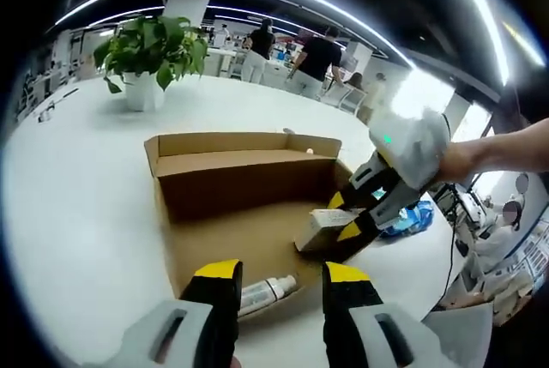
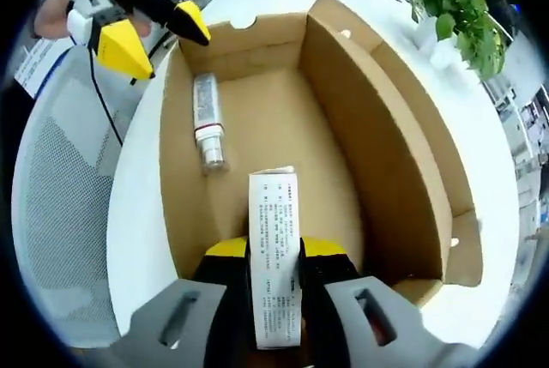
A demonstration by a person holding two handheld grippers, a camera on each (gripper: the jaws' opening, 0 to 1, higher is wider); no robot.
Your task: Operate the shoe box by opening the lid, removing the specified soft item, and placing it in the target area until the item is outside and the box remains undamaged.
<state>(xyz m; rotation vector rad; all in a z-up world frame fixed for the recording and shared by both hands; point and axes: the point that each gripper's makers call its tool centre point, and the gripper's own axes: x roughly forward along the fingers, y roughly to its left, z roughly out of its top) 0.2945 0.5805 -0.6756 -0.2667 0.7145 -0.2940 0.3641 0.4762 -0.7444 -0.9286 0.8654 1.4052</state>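
Open corrugated cardboard box (image 2: 257,119), brown, matte, rectangular, lid folded back, on smooth white tabletop (image 1: 77,171). Right gripper (image 2: 273,286) pressed onto a small white carton (image 2: 276,248), flat-sided, printed text on the face; carton pinched between the yellow-tipped jaws, sticking forward from them over the box floor. Same carton (image 1: 324,226) visible in left gripper view, ahead and right of the left gripper (image 1: 281,291), clamped by the right tool inside the box. White tube (image 2: 207,123), cylindrical, glossy, lying flat on the box floor ahead-left of the right jaws; in left gripper view tube (image 1: 266,292) sits just ahead, between the jaws. Left gripper spread, holding nothing, hovering at the box's near edge. Potted leafy plant (image 1: 150,55) far ahead-left on the table. Blue crumpled item (image 1: 413,216) on the table beyond the right tool.
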